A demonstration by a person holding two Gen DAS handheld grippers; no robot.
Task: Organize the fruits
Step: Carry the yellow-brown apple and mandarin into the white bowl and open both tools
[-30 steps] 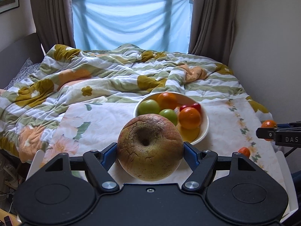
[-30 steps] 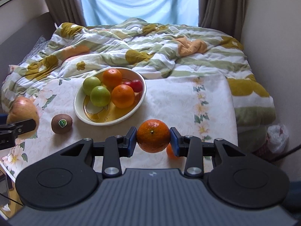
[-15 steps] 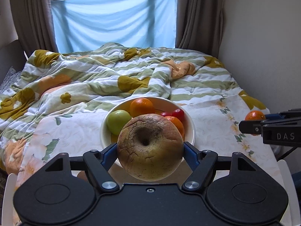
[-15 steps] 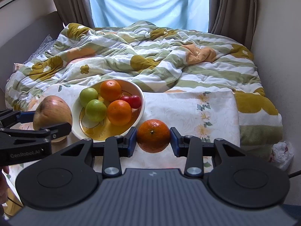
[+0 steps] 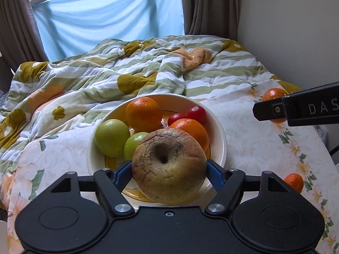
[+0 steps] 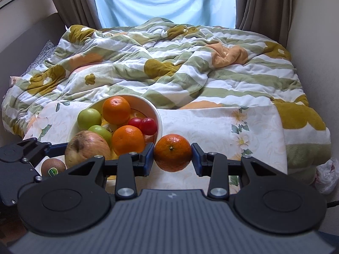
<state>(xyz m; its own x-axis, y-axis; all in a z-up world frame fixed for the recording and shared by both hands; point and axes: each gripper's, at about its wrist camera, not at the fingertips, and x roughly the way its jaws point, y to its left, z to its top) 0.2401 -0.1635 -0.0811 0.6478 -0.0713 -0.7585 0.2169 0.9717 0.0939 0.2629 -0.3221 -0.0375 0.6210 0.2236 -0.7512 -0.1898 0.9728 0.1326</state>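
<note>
My left gripper (image 5: pixel 169 167) is shut on a large, cracked yellow-red apple (image 5: pixel 169 165), held over the near rim of the cream fruit bowl (image 5: pixel 220 131). That bowl holds two oranges, two green apples and two small red fruits. In the right wrist view my right gripper (image 6: pixel 172 153) is shut on an orange (image 6: pixel 172 152), just right of the bowl (image 6: pixel 157 114). The same apple (image 6: pixel 86 146) and the left gripper show at the left there. The right gripper's finger (image 5: pixel 296 112) reaches in from the right of the left wrist view, with its orange (image 5: pixel 273 95) behind it.
A small orange (image 5: pixel 293 182) lies loose on the floral cloth right of the bowl. A kiwi (image 6: pixel 53 167) with a sticker lies left of the bowl. A rumpled striped quilt (image 6: pixel 169 63) covers the bed behind. A wall closes the right side.
Both grippers have moved toward the bowl with their fruits. The apple now hangs over the bowl's near rim, and the orange has come up beside its right edge.
</note>
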